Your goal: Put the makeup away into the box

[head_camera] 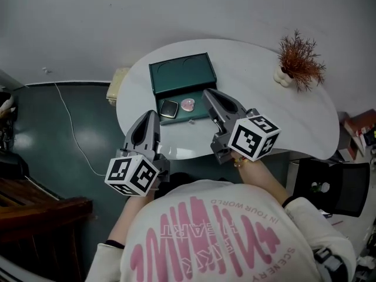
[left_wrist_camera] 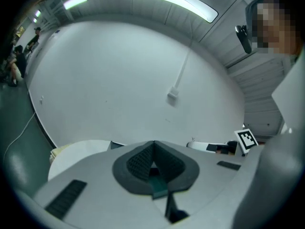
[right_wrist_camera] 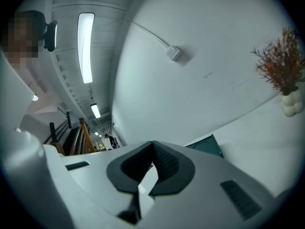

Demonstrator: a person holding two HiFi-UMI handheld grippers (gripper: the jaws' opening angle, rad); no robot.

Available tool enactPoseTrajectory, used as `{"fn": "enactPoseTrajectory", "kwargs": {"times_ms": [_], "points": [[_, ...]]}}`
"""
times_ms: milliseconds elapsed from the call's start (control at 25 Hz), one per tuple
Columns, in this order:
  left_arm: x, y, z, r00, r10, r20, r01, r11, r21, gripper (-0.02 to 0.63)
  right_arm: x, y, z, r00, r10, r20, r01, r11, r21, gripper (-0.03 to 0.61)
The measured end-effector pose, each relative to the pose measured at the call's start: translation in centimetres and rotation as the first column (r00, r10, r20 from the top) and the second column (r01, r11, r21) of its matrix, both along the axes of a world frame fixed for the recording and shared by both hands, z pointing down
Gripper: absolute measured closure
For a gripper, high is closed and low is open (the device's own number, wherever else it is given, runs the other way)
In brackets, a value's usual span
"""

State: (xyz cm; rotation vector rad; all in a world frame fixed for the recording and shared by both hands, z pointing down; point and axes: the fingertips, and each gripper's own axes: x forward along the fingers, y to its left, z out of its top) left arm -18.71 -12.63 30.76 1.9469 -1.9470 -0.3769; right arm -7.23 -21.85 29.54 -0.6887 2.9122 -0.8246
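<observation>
A dark green box [head_camera: 181, 75] lies open on the white table [head_camera: 258, 104], its lid flat toward the far side. Its near tray holds a black square compact [head_camera: 169, 109] and a pink round makeup piece [head_camera: 188, 104]. My left gripper [head_camera: 151, 114] hovers just left of the tray and nearer me, jaws shut and empty. My right gripper [head_camera: 207, 93] hangs over the tray's right end, also shut with nothing between its pads. In the right gripper view its jaws [right_wrist_camera: 153, 146] meet at the tips, with a corner of the box [right_wrist_camera: 206, 145] beyond. The left gripper [left_wrist_camera: 153, 144] points at the wall.
A dried red plant [head_camera: 301, 57] in a white vase [head_camera: 284, 76] stands at the table's far right. A pale yellow block [head_camera: 117, 84] sits by the table's left edge. A cable [head_camera: 70, 128] trails over the dark floor; a black chair [head_camera: 329, 187] is at the right.
</observation>
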Motion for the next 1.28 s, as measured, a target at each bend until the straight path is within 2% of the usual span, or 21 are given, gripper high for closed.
{"fn": "enactPoseTrajectory", "kwargs": {"times_ms": [240, 520, 1000, 1280], "points": [[4.8, 0.4, -0.1, 0.998, -0.065, 0.012, 0.065, 0.998, -0.003, 0.611, 5.0, 0.1, 0.2, 0.998, -0.011, -0.066, 0.017, 0.997, 0.081, 0.581], [9.3, 1.6, -0.1, 0.993, -0.114, 0.011, 0.114, 0.993, -0.005, 0.611, 9.8, -0.3, 0.9, 0.995, -0.024, -0.097, 0.033, 0.996, 0.085, 0.581], [14.0, 2.9, -0.9, 0.982, -0.186, 0.011, 0.186, 0.982, 0.029, 0.611, 13.0, 0.9, 1.3, 0.985, -0.129, -0.114, 0.14, 0.986, 0.096, 0.581], [15.5, 4.4, 1.0, 0.977, -0.214, -0.006, 0.214, 0.977, -0.009, 0.611, 14.0, 2.1, 3.2, 0.974, -0.176, -0.145, 0.187, 0.98, 0.068, 0.581]]}}
